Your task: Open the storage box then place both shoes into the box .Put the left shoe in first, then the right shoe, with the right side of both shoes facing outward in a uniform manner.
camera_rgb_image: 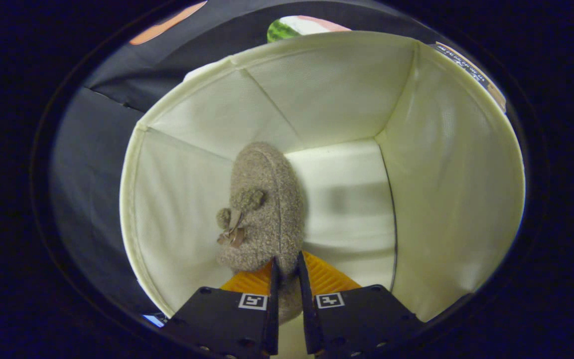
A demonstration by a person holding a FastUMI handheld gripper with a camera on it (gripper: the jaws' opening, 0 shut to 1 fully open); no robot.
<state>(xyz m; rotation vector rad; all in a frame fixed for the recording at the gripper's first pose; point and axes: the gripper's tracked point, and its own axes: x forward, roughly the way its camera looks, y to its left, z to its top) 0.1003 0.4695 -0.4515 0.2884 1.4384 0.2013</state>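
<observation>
nearest, the gripper [287,271] had its two fingers drawn almost together, pinching a thin edge of the shoe [267,209] at its near end, seemingly the heel rim, with both fingers pressing on the fabric. the shoe was a fuzzy grey-brown slipper with a small bow and pompoms [239,217] on its left flank. it hung or stood nose-away inside the box [456,164], close to the left wall and toward the near-left corner of the floor; whether its toe touched the floor could not be told. beyond it the pale floor lay bare up to the far wall, and the right half of the box was free for a second shoe.

by its look the shoe was light, soft and floppy, not slippery and not fragile. a pinch on the heel rim would likely hold it, though the body may sag and swing. the fabric walls seemed soft too and would give if pushed.
</observation>
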